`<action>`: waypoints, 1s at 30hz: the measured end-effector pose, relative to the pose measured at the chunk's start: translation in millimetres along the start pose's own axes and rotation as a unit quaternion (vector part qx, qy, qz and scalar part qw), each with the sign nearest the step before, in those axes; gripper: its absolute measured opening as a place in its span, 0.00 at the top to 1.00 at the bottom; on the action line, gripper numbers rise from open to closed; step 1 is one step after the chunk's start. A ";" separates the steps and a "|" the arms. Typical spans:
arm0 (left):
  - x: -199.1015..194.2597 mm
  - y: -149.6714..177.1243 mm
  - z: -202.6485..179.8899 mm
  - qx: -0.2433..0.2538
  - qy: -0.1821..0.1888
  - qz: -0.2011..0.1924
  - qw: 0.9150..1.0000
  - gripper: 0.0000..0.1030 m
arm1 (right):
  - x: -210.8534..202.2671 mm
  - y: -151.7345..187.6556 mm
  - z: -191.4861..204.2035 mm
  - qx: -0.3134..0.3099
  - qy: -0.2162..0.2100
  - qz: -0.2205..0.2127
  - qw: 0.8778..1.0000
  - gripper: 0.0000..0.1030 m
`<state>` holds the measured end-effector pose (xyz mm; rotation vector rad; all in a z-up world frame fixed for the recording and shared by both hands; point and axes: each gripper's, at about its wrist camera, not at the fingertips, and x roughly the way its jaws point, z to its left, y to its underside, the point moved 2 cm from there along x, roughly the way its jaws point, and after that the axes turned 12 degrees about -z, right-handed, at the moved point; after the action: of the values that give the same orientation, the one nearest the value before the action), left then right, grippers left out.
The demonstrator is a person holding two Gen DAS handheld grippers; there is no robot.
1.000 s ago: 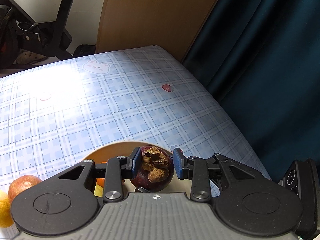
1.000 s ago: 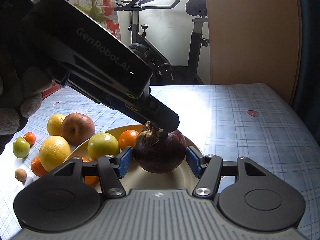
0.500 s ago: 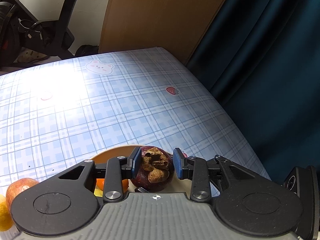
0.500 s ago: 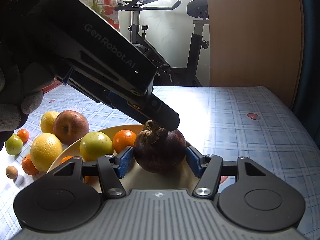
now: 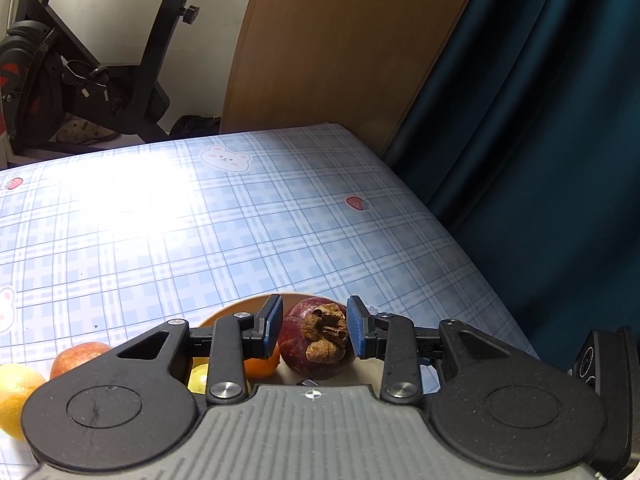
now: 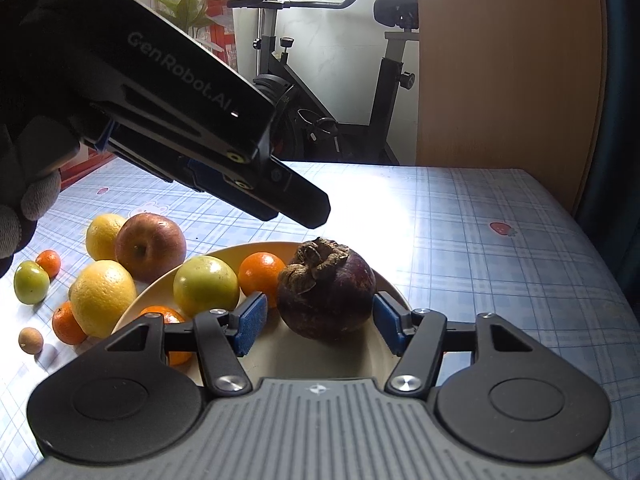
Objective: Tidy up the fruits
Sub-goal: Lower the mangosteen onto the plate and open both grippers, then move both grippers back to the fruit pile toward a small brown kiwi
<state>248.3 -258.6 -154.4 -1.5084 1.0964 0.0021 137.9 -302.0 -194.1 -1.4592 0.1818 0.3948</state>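
A dark purple mangosteen [image 6: 326, 292] with a dried brown calyx rests on the cream plate [image 6: 240, 250]. My right gripper [image 6: 318, 320] stands open around it, one blue pad on each side and a small gap at the left pad. Seen from the right wrist, my left gripper [image 6: 312, 210] hangs above the fruit without touching it, held by a gloved hand [image 6: 24, 200]. In the left wrist view its pads [image 5: 272, 326] stand narrowly apart with nothing gripped, and the mangosteen [image 5: 316, 340] shows below, between them.
On the plate also lie a green fruit [image 6: 206, 286] and an orange [image 6: 260, 272]. Left of it on the checked cloth are an apple [image 6: 150, 246], two lemons [image 6: 103, 298] and several small fruits. A dark curtain [image 5: 540, 160] hangs past the table's right edge.
My left gripper has lifted up and away from the top of the mangosteen, which stays on the plate. The right gripper has hardly moved.
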 end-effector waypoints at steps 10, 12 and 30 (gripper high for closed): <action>-44.3 0.2 26.3 0.020 -0.053 -0.034 0.998 0.65 | -20.3 1.1 6.8 0.043 0.017 0.000 0.999 0.38; -52.7 1.8 31.5 0.024 -0.069 -0.040 0.997 0.65 | -23.9 0.8 11.6 0.045 0.016 -0.001 0.999 0.38; -158.9 36.9 92.6 -0.010 -0.158 -0.098 0.983 0.64 | -35.3 -11.1 69.5 0.046 -0.010 -0.030 0.998 0.38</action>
<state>189.6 -83.8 -120.2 -1.5664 0.6953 0.1138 101.3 -239.4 -163.4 -1.3670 0.1384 0.3474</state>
